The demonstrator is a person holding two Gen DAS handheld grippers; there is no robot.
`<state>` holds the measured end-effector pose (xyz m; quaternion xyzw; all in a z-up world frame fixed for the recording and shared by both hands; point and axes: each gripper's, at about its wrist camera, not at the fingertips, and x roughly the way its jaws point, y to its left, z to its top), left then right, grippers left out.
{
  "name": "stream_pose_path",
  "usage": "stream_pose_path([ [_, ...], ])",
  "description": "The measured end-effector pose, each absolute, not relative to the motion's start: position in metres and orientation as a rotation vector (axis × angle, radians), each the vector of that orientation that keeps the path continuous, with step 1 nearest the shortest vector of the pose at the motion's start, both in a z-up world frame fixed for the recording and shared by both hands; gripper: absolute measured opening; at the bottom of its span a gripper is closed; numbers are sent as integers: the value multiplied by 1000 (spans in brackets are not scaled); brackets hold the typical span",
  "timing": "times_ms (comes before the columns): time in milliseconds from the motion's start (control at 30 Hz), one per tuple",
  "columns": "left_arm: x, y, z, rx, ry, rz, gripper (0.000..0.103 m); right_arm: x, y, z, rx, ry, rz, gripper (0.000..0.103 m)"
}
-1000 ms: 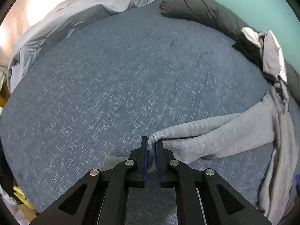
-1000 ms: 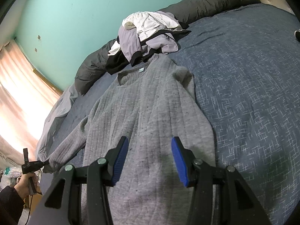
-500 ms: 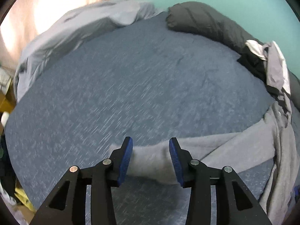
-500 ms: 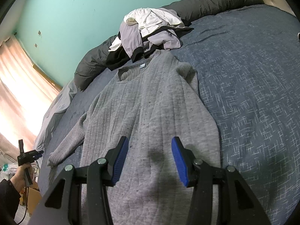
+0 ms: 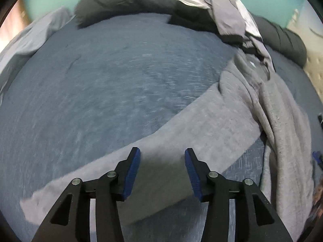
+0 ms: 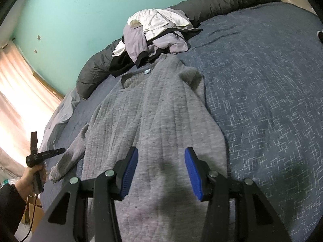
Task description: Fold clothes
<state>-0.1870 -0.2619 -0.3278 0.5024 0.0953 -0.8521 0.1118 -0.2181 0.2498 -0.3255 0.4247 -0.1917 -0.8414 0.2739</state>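
Note:
A grey knit sweater (image 6: 153, 121) lies flat, front up, on the blue bed cover (image 6: 262, 80), collar toward the far wall. Its left sleeve (image 5: 201, 129) stretches out straight across the cover. My left gripper (image 5: 162, 153) hovers over the middle of that sleeve with its jaws opening; the cloth lies below them and the pads do not press on it. In the right wrist view a person's hand (image 6: 32, 177) holds that tool beside the cuff (image 6: 54, 171). My right gripper (image 6: 161, 152) stands open above the sweater's lower body, holding nothing.
A pile of unfolded clothes (image 6: 157, 32) sits beyond the collar, against a rolled dark duvet (image 5: 125, 2). A light grey sheet (image 5: 30, 38) is bunched at the bed's left edge. A cardboard box (image 6: 34, 211) stands on the floor there.
The left gripper let go of the sleeve cuff, opened, and swept along the sleeve toward the sweater's body. The sleeve now lies stretched out. The right gripper stayed put.

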Motion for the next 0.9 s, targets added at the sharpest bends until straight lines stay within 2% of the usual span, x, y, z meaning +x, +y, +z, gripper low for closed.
stream_pose_path([
  [333, -219, -269, -353, 1508, 268, -2494, 54, -226, 252, -333, 1159, -516, -2255, 49],
  [367, -220, -269, -356, 1521, 277, -2497, 47, -226, 251, -334, 1162, -513, -2254, 49],
  [400, -220, -269, -358, 1532, 276, -2501, 29, -226, 251, -334, 1163, -511, -2254, 49],
  [467, -219, -266, -361, 1548, 253, -2509, 8, -226, 250, -335, 1163, -506, -2253, 49],
  [500, -219, -266, -361, 1549, 241, -2514, 4, -226, 249, -335, 1163, -504, -2253, 49],
  [633, -213, -264, -348, 1503, 178, -2529, 3, -226, 248, -336, 1166, -503, -2251, 49],
  [900, -204, -311, -303, 1324, 264, -2422, 3, -225, 246, -334, 1151, -498, -2246, 49],
])
